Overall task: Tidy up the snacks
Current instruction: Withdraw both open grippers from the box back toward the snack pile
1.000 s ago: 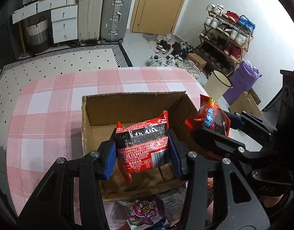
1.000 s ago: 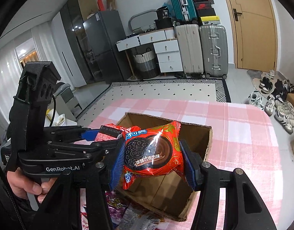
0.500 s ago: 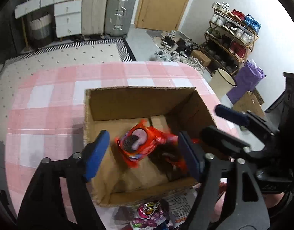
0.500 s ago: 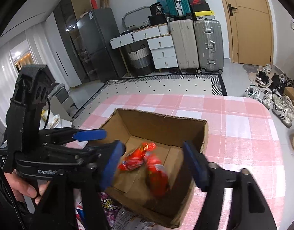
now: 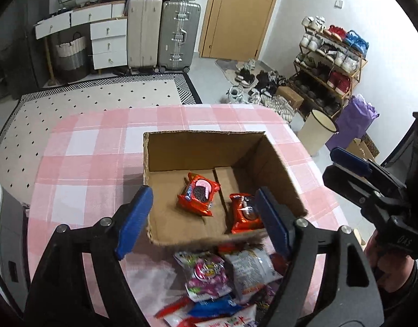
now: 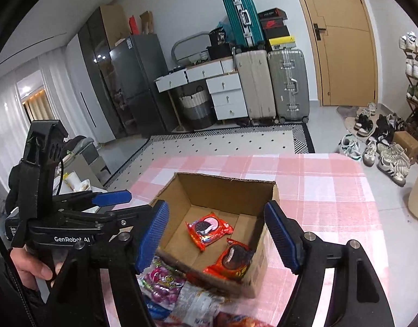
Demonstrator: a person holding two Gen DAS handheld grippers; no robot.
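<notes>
Two red foil cookie packets (image 5: 198, 194) lie inside the open brown cardboard box (image 5: 206, 147). Both tools, left (image 5: 202, 220) and right (image 6: 218, 235), are opening and empty. Next, approach the near heap of mixed snack packets (image 5: 222, 275) squarely.

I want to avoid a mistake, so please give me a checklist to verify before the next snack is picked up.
1. Left claw empty, jaws opening: ok.
2. Right claw empty, jaws opening: ok.
3. Two red cookie packs lying inside the cardboard box: ok.
4. Room left on the box floor: ok.
5. Snack pile waiting on the table in front of the box: ok.
6. Which pile packet lies free on top: cannot tell.
</notes>
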